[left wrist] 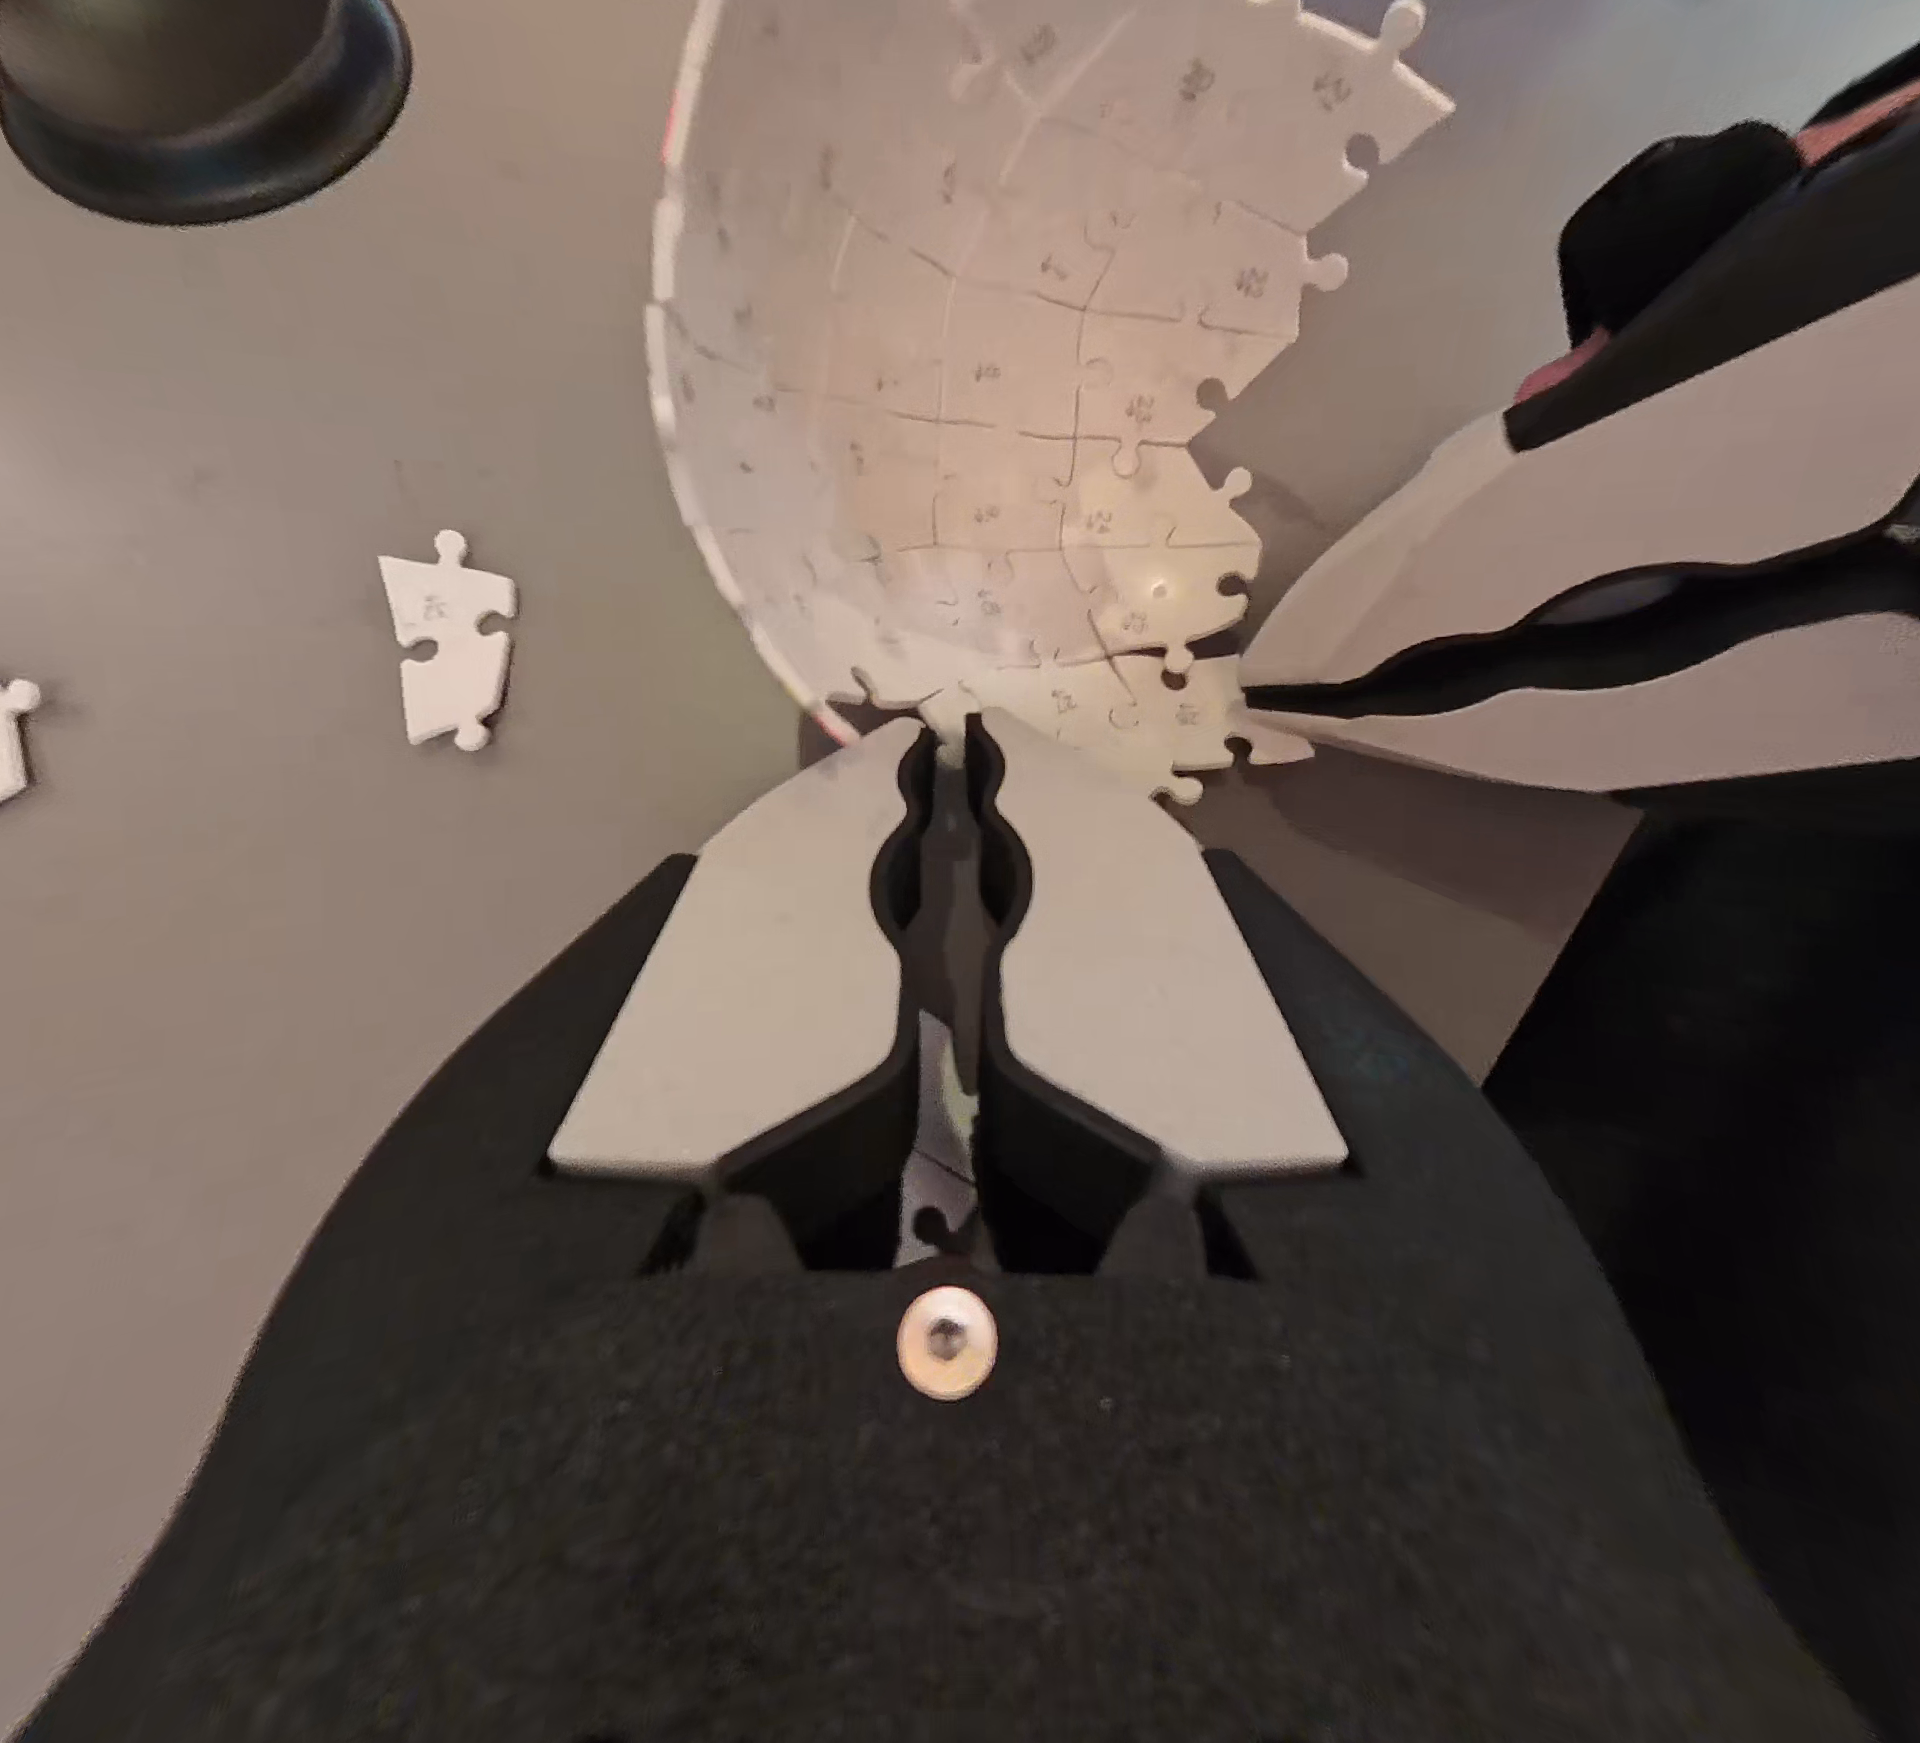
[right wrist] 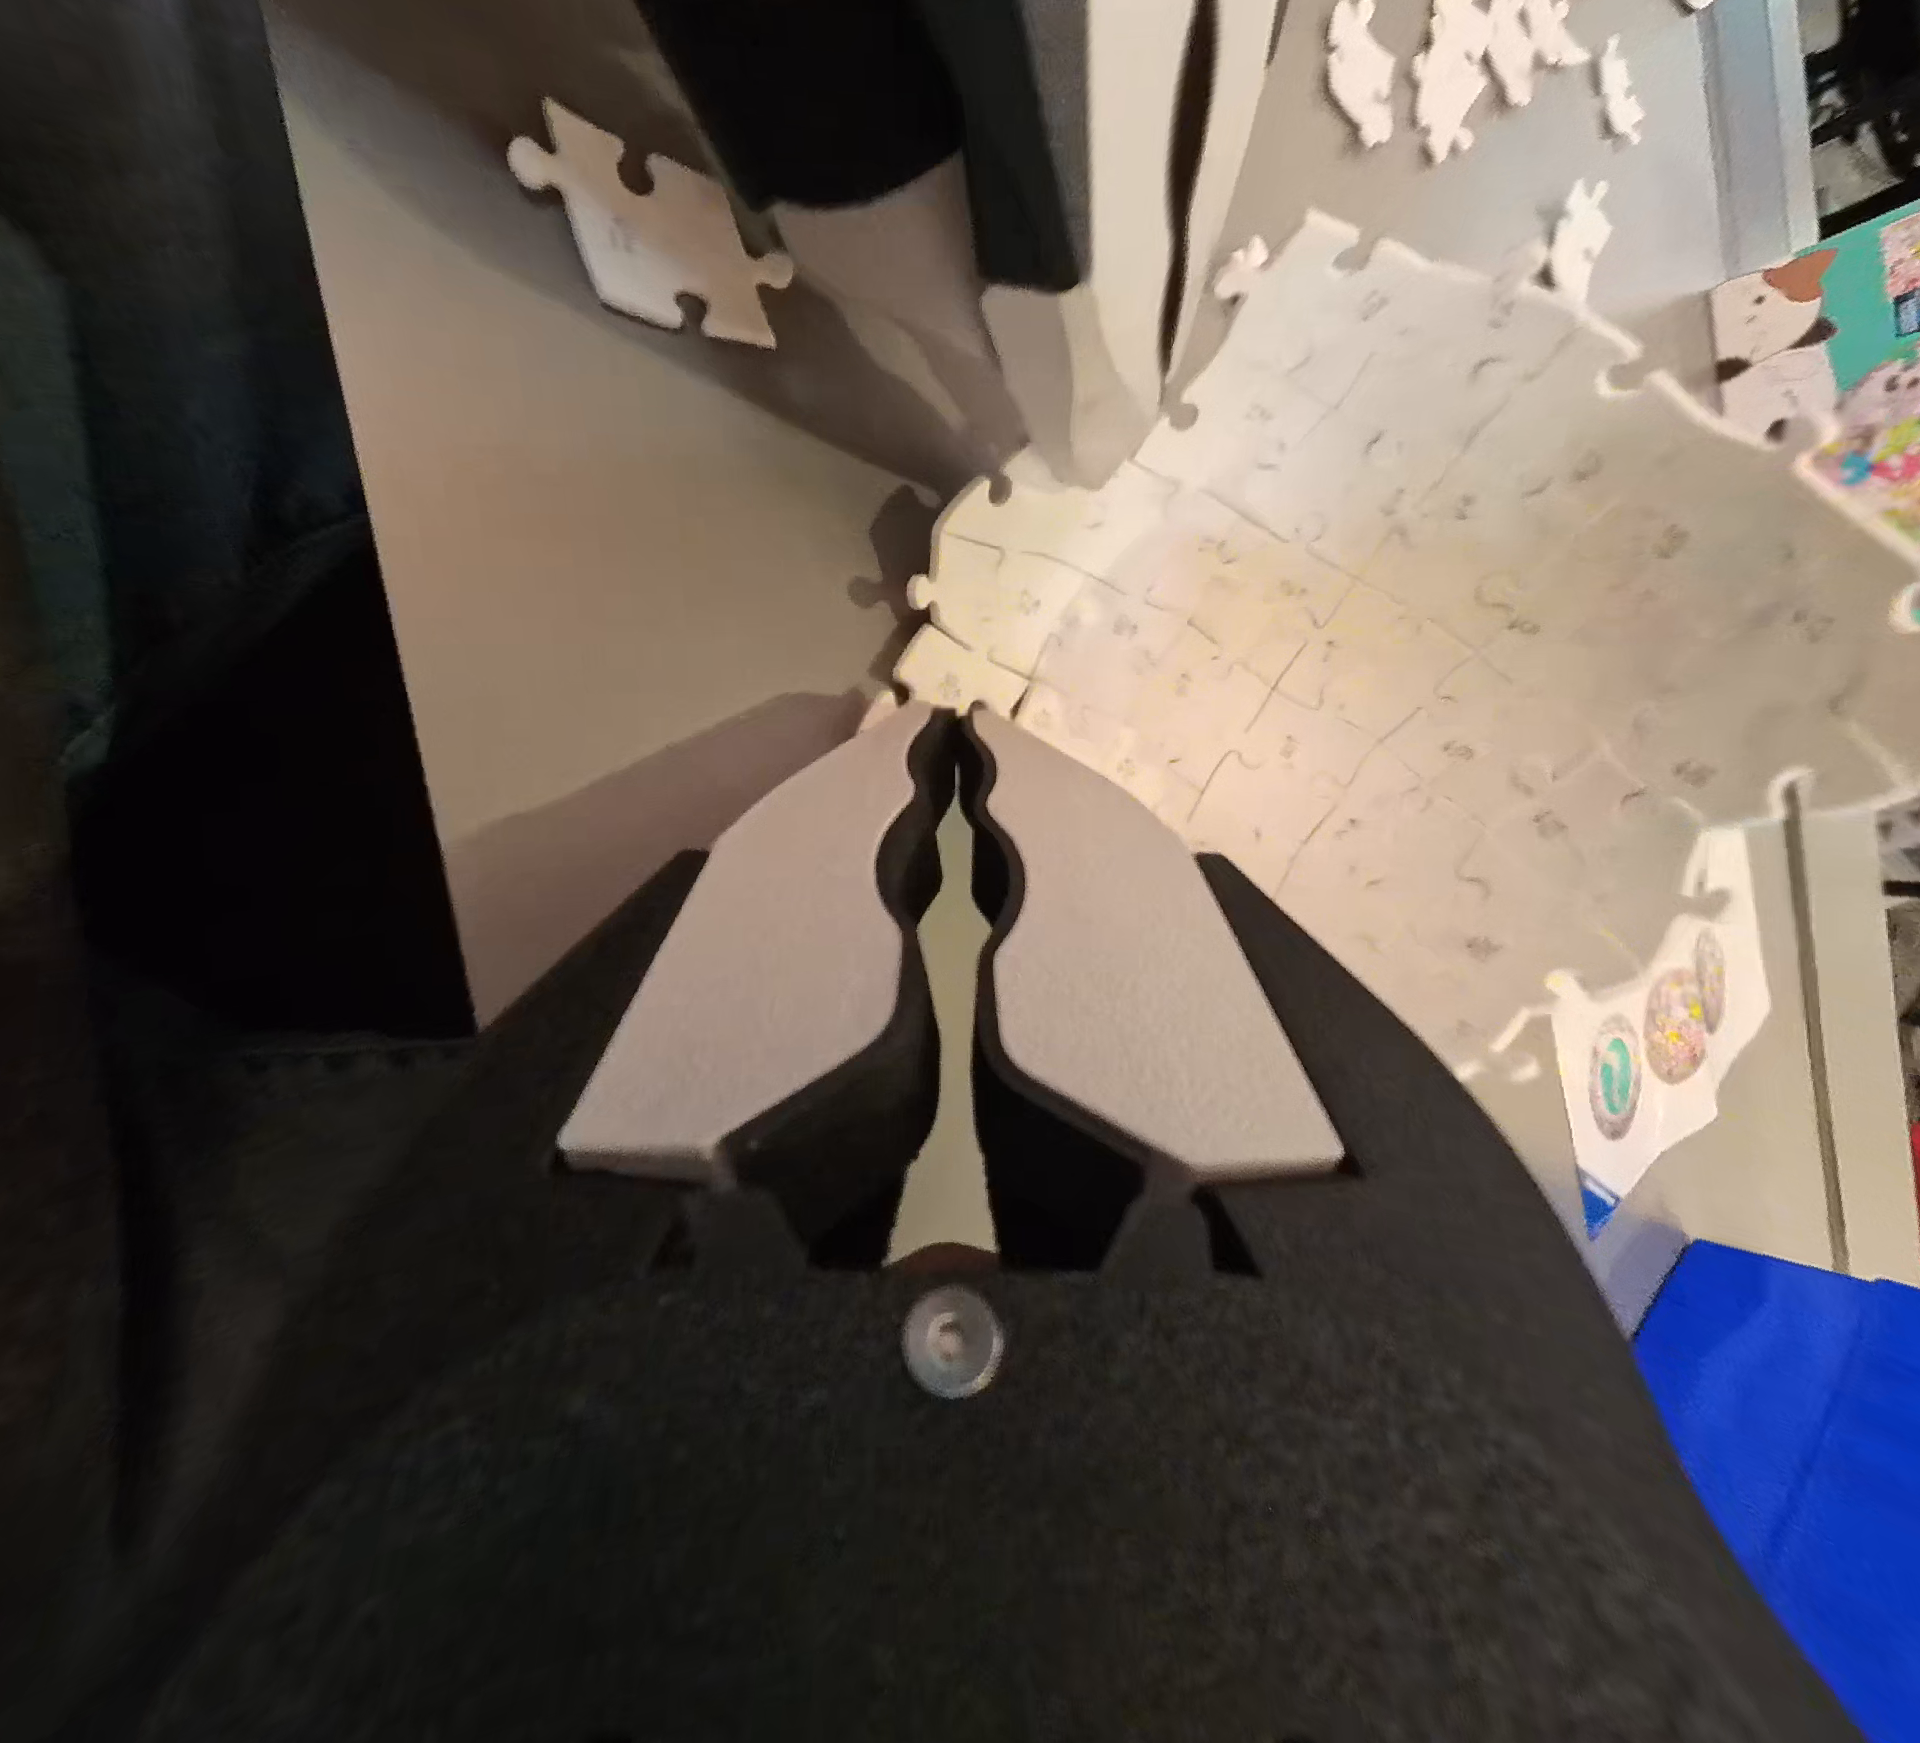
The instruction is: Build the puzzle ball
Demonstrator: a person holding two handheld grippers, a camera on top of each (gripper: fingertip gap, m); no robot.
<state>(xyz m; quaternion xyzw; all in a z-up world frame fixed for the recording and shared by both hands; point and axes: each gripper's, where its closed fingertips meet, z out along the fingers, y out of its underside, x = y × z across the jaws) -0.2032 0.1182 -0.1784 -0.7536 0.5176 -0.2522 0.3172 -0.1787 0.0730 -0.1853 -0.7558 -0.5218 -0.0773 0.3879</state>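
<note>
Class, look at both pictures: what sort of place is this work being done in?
Probably an office or lab desk. A plain grey tabletop holds loose white puzzle pieces and a printed instruction sheet, and what looks like a dark office chair stands beyond the table's edge.

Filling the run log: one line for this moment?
left gripper: shut on puzzle ball shell rim | right gripper: shut on shell edge | loose piece on table

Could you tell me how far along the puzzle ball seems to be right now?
Roughly half looks done: many pieces are joined into a curved shell with a jagged, open edge. In hand: the left tool and right tool are both shut on the shell's lower rim, holding it up. Left: loose pieces on the table, one beside the shell and a scattered pile farther off, plus the black stand, unused.
</note>
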